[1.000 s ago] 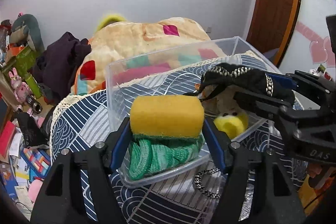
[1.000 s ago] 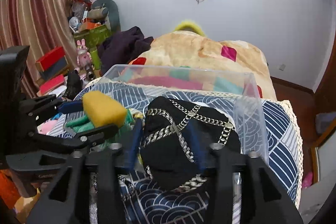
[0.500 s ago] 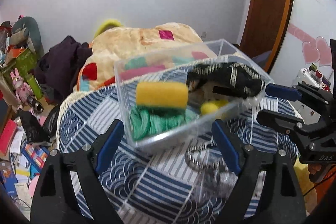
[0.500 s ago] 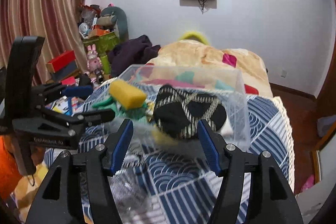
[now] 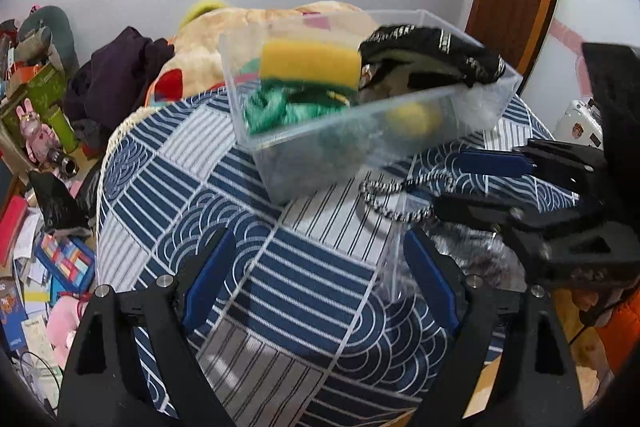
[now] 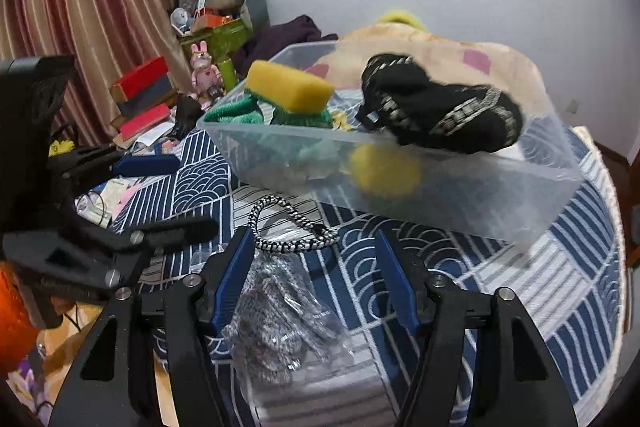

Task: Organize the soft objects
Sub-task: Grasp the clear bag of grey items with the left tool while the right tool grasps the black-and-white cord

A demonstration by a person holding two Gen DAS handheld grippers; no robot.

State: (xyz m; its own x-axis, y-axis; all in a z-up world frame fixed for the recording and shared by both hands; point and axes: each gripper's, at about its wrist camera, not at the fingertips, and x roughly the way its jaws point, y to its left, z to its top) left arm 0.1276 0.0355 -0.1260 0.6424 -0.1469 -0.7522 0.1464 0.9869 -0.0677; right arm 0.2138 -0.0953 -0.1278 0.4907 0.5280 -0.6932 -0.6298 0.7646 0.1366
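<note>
A clear plastic bin (image 5: 472, 107) (image 6: 460, 195) sits on the blue patterned tablecloth (image 5: 280, 267). In it lie a yellow sponge (image 5: 310, 61) (image 6: 288, 87), a green knitted cloth (image 5: 276, 107) (image 6: 236, 113), a black chain-trimmed pouch (image 5: 432, 55) (image 6: 440, 111) and a yellow ball (image 5: 412, 117) (image 6: 384, 167). My left gripper (image 5: 320, 283) is open and empty, back from the bin. My right gripper (image 6: 316, 279) is open and empty, also back from the bin. Each gripper shows in the other's view, the right (image 5: 468, 183) and the left (image 6: 176, 193).
A black-and-white braided chain (image 5: 396, 199) (image 6: 288, 227) and a clear bag of silvery pieces (image 6: 280, 315) lie on the cloth before the bin. A beige blanket (image 6: 440, 43) is piled behind. Clutter, boxes and toys (image 5: 40, 131) fill the floor at left.
Both grippers have let go of the sponge and the pouch, opened and drawn back from the bin. The sponge and pouch now rest in the bin.
</note>
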